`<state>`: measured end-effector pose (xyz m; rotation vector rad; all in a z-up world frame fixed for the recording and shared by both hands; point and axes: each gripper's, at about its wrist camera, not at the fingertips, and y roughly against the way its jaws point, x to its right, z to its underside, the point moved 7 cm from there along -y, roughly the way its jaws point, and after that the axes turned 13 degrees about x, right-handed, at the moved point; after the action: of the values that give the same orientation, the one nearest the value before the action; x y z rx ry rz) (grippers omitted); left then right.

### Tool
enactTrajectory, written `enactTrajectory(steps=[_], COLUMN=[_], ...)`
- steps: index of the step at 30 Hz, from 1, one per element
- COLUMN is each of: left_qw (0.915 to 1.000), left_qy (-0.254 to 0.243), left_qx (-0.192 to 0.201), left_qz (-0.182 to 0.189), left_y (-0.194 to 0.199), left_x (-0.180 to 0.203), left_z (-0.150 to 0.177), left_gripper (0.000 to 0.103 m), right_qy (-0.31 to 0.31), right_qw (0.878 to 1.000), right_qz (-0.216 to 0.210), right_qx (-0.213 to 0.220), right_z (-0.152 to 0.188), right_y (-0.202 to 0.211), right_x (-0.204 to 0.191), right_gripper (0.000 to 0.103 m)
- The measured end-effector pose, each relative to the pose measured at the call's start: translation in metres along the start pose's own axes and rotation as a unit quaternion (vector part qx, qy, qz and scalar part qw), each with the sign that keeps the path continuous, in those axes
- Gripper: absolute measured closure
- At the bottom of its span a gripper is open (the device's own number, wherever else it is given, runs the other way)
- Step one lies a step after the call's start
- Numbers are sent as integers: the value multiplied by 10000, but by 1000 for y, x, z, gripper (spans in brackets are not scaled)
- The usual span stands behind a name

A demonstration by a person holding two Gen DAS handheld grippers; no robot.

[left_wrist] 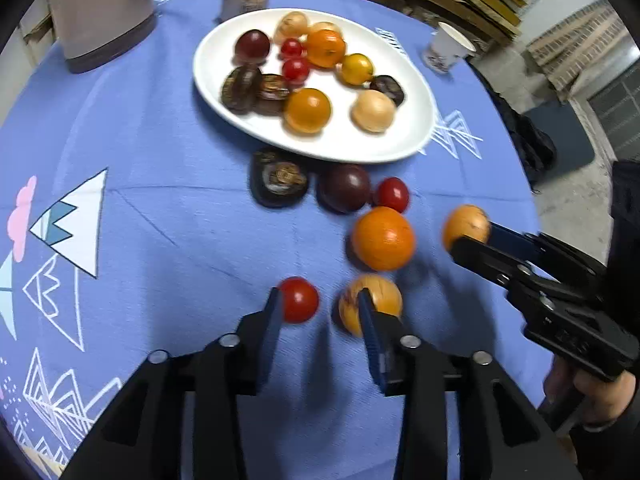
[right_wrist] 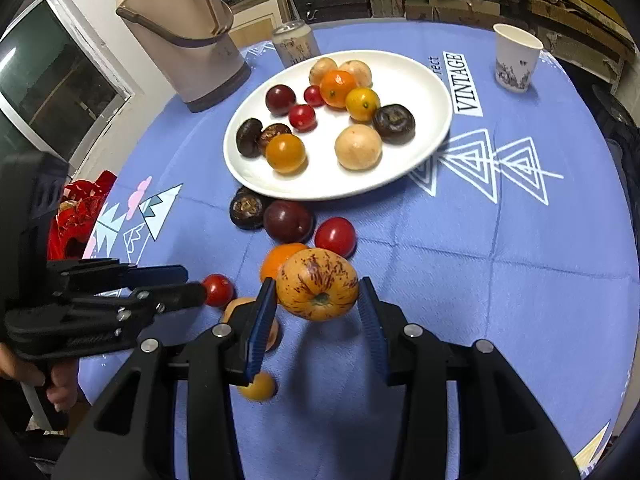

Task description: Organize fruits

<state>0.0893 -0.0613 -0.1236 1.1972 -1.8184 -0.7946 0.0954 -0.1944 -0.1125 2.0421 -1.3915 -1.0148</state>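
Right claw stands spread wide around a speckled orange-yellow fruit, a gap showing on either side of it, the fruit sitting between the blue pads above the blue cloth of the worktop; whether it touches the cloth I cannot tell. Over to the left claw, also parted, with a red cherry tomato right against the inner face of its left finger and a pale orange fruit partly behind its right finger. Loose on the cloth beyond them: an orange, another red tomato, a dark plum and a dark brown chestnut-like piece, these last three lined up just beside the near rim of the white plate. The plate already carries a crowd of fruit, oranges, tomatoes, pale round ones and dark pieces. In the right wrist view a small yellow fruit lies under the claw's left finger. Behind the plate stand a drinks can, a beige thermos jug and a paper cup.
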Motion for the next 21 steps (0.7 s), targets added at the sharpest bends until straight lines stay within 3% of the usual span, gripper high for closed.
enactTrajectory(steps=[7, 12, 15, 19, 21], left_qw=[9985, 9967, 9957, 9974, 9971], left_qy=[-407, -670, -895, -722, -739], left_qx=[-174, -89, 33, -50, -163], left_qz=[312, 455, 256, 7, 85], left_y=[-7, -22, -31, -40, -44], left_x=[30, 50, 49, 32, 30], left_z=[16, 12, 5, 4, 10], left_gripper=[58, 59, 55, 55, 61], right_qy=[-60, -107, -220, -215, -238], right_qw=[9997, 9995, 9993, 9993, 9992], right_qz=[55, 79, 137, 157, 164], right_qx=[-245, -279, -277, -270, -283], right_z=[22, 28, 29, 30, 31], right_y=[-2, -1, 2, 5, 4], right_x=[9, 11, 19, 22, 24], right_gripper=[62, 61, 61, 61, 61])
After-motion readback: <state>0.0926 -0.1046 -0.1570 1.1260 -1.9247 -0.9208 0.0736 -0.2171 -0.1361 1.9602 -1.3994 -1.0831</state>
